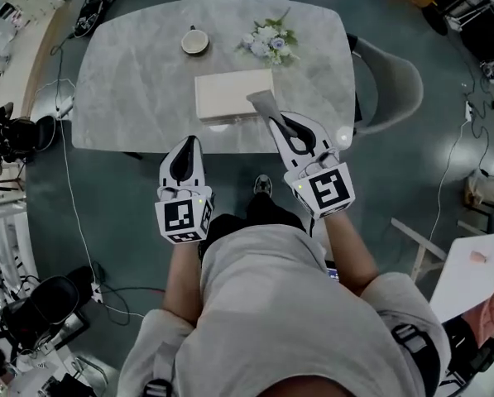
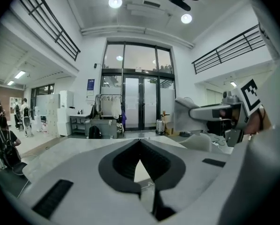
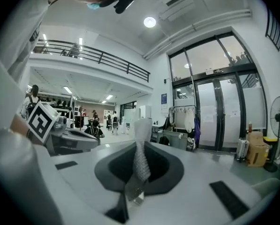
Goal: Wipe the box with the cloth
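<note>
Head view: one box (image 1: pixel 230 96) on the tabletop (image 1: pixel 131 89), one cloth (image 1: pixel 263 102) at the box's near right corner, one cup (image 1: pixel 195 41) and one flower bunch (image 1: pixel 270 41) behind the box. Left gripper view: left gripper (image 2: pixel 140 143) pinched together, empty. Right gripper view gives the close-up the head view doesn't: right gripper (image 3: pixel 140 146) clamped on the cloth (image 3: pixel 140 128).

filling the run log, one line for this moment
right gripper: shut on cloth, over box right edge | left gripper: shut, empty, at table near edge | cloth-box contact: cannot tell
</note>
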Motion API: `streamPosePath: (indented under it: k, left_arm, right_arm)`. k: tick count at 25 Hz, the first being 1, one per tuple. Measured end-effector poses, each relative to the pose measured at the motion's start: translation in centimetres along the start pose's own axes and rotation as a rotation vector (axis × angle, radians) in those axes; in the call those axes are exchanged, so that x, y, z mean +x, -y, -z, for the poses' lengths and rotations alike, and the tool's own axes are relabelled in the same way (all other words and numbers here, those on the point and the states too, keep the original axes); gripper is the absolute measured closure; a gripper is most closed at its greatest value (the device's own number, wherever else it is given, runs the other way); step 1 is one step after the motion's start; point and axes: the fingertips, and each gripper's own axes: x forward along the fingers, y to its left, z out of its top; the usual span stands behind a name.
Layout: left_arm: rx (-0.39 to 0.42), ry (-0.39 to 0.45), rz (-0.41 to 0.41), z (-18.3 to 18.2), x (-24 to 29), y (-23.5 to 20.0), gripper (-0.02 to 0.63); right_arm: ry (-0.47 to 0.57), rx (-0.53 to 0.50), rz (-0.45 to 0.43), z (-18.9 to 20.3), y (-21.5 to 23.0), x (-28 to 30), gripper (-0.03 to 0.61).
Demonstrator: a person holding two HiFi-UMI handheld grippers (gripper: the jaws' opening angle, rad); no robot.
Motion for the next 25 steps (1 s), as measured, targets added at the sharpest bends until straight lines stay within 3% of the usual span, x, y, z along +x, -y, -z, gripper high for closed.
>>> streamPosePath:
  k: [8,14,16,20,25]
  left_arm:
    - [-0.059,-0.097,-0.070,4.3,4.1,-2.4,0.591]
    - [-0.114,-0.139,-0.088,7.6,6.3,-4.5,0.591]
    - [-0.131,-0.150,-0.085,8.4,7.1,-5.3,0.591]
    - [-0.158,-0.171,-0.082,9.4,8.5,-7.2,0.591]
    - [-0.186,-0.202,-0.061,10.7,10.6,-9.3,0.591]
  right_arm:
    - [-0.105,-0.163,-0.105,2.8,2.1,6.1,0.535]
    - [-0.163,-0.203,-0.191,5.2,1.6,11.9,0.535]
    - [-0.195,-0.178,-0.219,6.1,1.3,13.9,0.535]
    - [-0.257,-0.027,-0.278,8.0,0.7,17.8,0.535]
    - [-0.347,0.028,-0.312,10.6,0.2,22.4,0.535]
